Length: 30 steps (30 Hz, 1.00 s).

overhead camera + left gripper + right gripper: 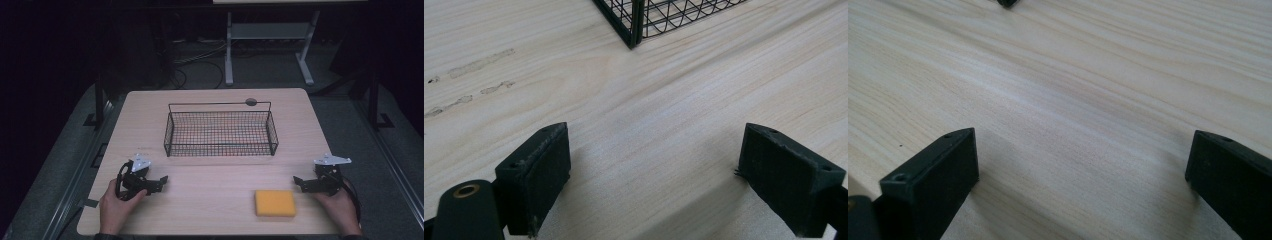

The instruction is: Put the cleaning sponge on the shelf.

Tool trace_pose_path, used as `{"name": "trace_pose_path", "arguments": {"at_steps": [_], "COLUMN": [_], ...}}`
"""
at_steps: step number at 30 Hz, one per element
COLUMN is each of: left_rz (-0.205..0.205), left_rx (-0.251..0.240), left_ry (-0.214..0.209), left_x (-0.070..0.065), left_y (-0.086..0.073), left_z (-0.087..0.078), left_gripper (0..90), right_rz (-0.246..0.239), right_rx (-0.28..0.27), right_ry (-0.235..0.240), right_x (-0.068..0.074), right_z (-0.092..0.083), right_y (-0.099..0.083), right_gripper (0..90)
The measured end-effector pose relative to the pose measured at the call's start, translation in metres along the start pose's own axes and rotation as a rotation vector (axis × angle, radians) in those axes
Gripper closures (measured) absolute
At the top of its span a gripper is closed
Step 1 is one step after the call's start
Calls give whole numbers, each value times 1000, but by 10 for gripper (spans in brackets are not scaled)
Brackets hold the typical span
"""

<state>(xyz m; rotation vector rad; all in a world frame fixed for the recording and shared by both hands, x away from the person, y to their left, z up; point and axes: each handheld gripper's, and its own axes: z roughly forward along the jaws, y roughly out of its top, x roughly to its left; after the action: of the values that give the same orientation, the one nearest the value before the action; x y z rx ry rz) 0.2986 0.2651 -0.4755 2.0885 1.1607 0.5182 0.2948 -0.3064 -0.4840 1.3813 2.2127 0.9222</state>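
- The high view is dim: the pale wooden table is lit from above, the surroundings nearly black.
- It is soft and grainy; the black wire basket blurs slightly.
- Both gripper views are brighter, with soft shadows beneath the jaws and near edges out of focus.

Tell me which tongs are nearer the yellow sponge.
Right. The right tongs sit just above and right of the sponge, jaws open. The left tongs are far off at the table's left side, also open.

Matt pale wood-grain table, black wire-mesh metal basket, porous yellow sponge
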Motion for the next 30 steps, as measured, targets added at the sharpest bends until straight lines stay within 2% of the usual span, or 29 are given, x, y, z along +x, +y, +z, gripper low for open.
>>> {"name": "trace_pose_path", "arguments": {"at_steps": [7,9,11,13,16,19,20,21,22,23,24,25,26,28,29,30], "left_rz": [0,4,4,4,4,4,4,4,4,4,4,4,4,3,4,4], "left_rx": [0,3,3,3,3,3,3,3,3,3,3,3,3,3,3,3], "left_ry": [0,0,-1,0,-1,0,0,0,0,0,0,0,0,-1,-1,-1], "left_x": [0,0,0,0,0,0,0,0,0,0,0,0,0,0,0,0], "left_y": [0,0,0,0,0,0,0,0,0,0,0,0,0,0,0,0], "left_z": [0,0,0,0,0,0,0,0,0,0,0,0,0,0,0,0], "left_gripper": [125,125,125,125,125,125,125,125,125,125,125,125,125,125,125,125], "right_rz": [1,0,-8,3,12,1,1,-2,-2,-3,-14,-14,-27,-30,-28,-28], "right_rx": [-1,4,6,18,18,8,8,6,6,4,-2,-2,-6,-6,0,0], "right_ry": [0,1,10,24,50,92,92,124,124,157,168,168,194,197,220,220], "right_x": [0,0,-1,-2,-3,-2,-2,1,1,3,4,4,6,7,8,8], "right_z": [0,-1,-4,-6,-10,-18,-18,-23,-23,-27,-30,-30,-35,-36,-40,-40], "right_y": [0,0,2,5,6,9,9,10,10,10,9,9,8,8,7,7], "right_gripper": [4,37,157,186,344,525,525,663,663,774,831,831,898,899,900,900]}}
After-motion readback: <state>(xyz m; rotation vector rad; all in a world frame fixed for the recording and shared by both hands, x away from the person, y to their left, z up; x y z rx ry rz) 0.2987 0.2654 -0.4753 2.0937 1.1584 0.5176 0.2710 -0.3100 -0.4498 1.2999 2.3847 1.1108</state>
